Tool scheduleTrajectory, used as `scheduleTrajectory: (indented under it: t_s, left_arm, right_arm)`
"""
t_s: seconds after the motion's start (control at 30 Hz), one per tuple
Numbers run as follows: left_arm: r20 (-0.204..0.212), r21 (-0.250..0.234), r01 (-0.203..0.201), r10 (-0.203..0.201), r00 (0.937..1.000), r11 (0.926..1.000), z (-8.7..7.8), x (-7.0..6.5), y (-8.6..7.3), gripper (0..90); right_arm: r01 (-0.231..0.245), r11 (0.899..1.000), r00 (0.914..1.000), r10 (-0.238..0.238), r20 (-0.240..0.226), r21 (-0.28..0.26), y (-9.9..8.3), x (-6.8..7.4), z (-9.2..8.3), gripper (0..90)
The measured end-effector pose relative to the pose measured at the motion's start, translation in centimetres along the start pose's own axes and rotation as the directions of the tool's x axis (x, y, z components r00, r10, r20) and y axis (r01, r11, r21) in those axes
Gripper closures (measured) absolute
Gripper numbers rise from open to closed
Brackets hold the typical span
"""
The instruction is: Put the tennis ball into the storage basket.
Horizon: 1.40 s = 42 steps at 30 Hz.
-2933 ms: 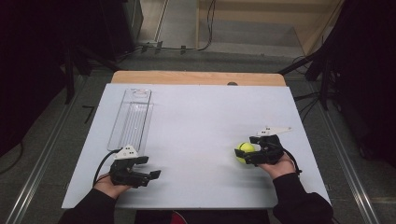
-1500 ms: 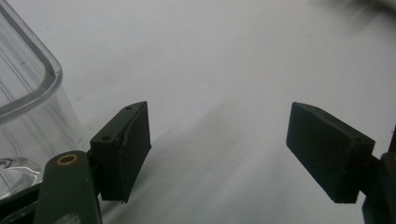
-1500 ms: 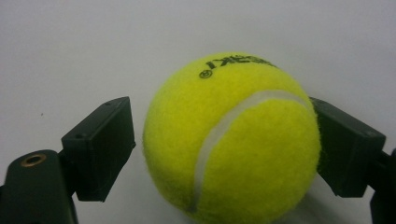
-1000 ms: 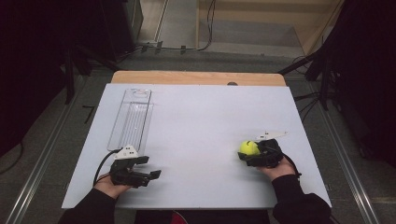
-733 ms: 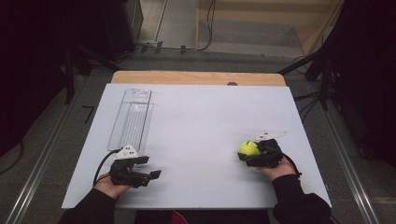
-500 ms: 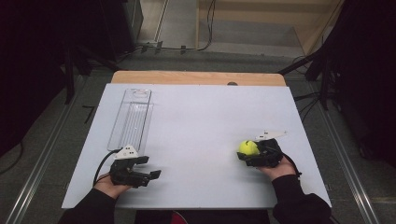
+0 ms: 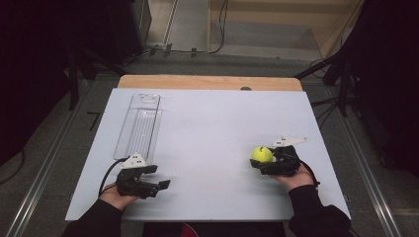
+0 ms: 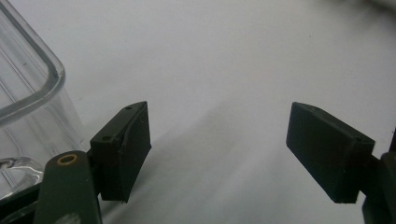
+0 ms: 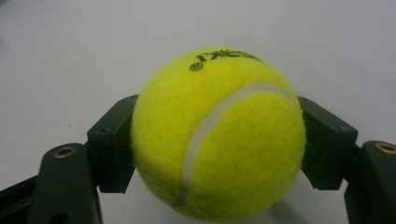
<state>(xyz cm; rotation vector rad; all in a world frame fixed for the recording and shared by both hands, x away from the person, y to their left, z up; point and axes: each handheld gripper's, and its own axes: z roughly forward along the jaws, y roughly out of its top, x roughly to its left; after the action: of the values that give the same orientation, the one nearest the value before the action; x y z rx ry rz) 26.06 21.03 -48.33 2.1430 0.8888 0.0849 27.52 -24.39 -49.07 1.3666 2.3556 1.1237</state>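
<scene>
Looking down on a white table [image 7: 212, 128] from above the near edge. Gripping a yellow tennis ball [image 7: 261, 154] at the near right: right gripper [image 7: 267, 165] closed on the ball, one black jaw pressing each side, ball sitting low over the tabletop, contact with the surface not clear. Pointing leftward, toward the table's middle. In the right gripper view, tennis ball [image 9: 217, 133] bulging between the two jaws, white seam curving down its front, printed lettering on top.

Resting at the near left: left gripper [image 7: 159, 186], jaws spread wide, holding nothing, bare table between them in the left gripper view. Lying just beyond it: a clear plastic tray [image 7: 140, 126], long and narrow, long axis running near to far along the left side, its near end just beside the left gripper. Rounded corner of the tray [image 8: 32, 93] showing at the left of that view.

Judging the key relation: ball lying well apart from the tray, to its right; tray lying to the left and slightly farther from the ball, nearer the empty left hand.
</scene>
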Motion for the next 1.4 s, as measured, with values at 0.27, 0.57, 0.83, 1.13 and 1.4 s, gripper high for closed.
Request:
scheduleTrajectory:
  t_s: [0.27, 0.57, 0.83, 1.13, 1.4]
  left_arm:
    - [0.0, 0.0, -0.001, 0.001, 1.0, 1.0, 0.0, 0.0, 0.0, 22.7]
    - [0.004, 0.0, -0.003, 0.003, 1.0, 1.0, 0.0, 0.0, 0.0, 22.7]
    - [0.002, 0.002, -0.004, 0.004, 1.0, 1.0, 0.1, 0.0, 0.0, 22.7]
    - [-0.01, -0.011, -0.024, 0.024, 0.9997, 0.9997, 0.1, -0.2, 0.0, 22.8]
    - [-0.014, -0.01, -0.022, 0.022, 0.9997, 0.9997, 0.1, 0.0, 0.0, 22.8]
  right_arm:
    - [0.009, 1.0, 0.9995, -0.009, -0.031, -0.003, 0.2, 0.4, 0.0, 23.3]
    - [0.027, 1.0, 0.9973, -0.027, -0.068, -0.008, 0.6, 1.0, 0.0, 23.3]
    - [0.039, 0.999, 0.9927, -0.038, -0.115, -0.001, 0.9, 1.7, 0.3, 23.3]
    - [0.041, 0.999, 0.9881, -0.041, -0.148, -0.002, 1.3, 2.4, 0.5, 23.3]
    - [0.028, 1.0, 0.9849, -0.027, -0.171, 0.005, 1.8, 2.7, 0.8, 23.4]
